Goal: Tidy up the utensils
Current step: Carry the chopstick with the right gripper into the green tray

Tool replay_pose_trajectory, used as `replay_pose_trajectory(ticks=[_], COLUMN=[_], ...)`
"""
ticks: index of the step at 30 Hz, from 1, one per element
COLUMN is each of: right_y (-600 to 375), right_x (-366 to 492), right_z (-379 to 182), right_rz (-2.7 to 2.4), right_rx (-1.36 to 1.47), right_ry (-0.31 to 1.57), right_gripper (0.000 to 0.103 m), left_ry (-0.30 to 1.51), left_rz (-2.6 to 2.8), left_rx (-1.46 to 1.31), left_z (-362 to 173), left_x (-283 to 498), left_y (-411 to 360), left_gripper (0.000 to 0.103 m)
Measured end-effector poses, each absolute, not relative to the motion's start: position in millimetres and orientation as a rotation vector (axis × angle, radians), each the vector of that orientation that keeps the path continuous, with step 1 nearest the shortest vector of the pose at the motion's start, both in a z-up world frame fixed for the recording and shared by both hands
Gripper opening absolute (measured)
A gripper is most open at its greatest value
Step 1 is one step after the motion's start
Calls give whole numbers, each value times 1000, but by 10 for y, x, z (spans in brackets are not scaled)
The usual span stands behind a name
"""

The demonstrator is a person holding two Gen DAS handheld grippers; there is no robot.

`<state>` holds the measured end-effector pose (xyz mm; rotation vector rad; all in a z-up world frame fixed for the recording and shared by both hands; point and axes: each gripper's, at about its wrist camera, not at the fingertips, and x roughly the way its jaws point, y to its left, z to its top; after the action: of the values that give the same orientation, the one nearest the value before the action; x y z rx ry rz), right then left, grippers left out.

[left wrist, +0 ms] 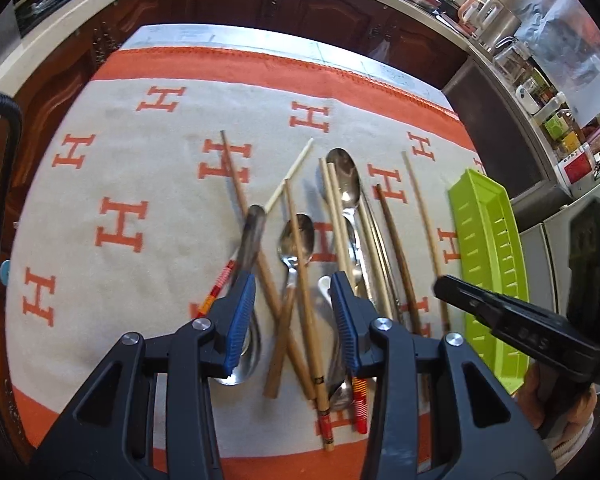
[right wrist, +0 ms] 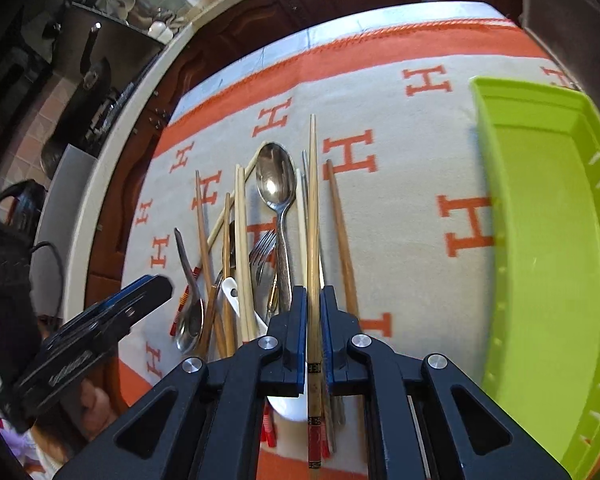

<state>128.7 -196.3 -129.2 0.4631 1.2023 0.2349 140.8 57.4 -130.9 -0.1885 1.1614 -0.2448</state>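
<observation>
A pile of chopsticks and spoons lies on the orange-and-grey blanket (left wrist: 140, 168). My left gripper (left wrist: 294, 312) is open, its blue pads (left wrist: 242, 312) hovering over crossed wooden chopsticks (left wrist: 296, 280) and a small metal spoon (left wrist: 296, 240). A blurred spoon (left wrist: 250, 236) leans by the left pad. My right gripper (right wrist: 313, 320) is shut on a bamboo chopstick with a red end (right wrist: 313, 216), which points forward over the pile. A large spoon (right wrist: 276, 180) lies to its left. The green tray (right wrist: 540, 240) sits to the right, empty where visible; it also shows in the left wrist view (left wrist: 484, 248).
A fork (right wrist: 262, 248), a white ceramic spoon (right wrist: 232, 292) and more chopsticks lie in the pile. Dark wooden cabinets (left wrist: 280, 0) and a cluttered counter (left wrist: 540, 92) stand beyond the table. The right gripper's body (left wrist: 512, 320) shows beside the tray.
</observation>
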Motion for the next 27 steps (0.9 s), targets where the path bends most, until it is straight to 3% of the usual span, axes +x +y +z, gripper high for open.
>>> replay_pose_trajectory(ticks=[9, 27], right_y=[-2731, -3127], right_x=[821, 715], right_z=[-874, -1285], right_rz=[76, -51], right_rx=[418, 321], right_ry=[1093, 1158], right_gripper=[7, 8], left_ry=[1200, 1228], left_rz=[-305, -406], left_rx=[-182, -167], left_z=[-1479, -1729], left_x=[1660, 1812], left_y=[318, 196], left_gripper=[36, 36])
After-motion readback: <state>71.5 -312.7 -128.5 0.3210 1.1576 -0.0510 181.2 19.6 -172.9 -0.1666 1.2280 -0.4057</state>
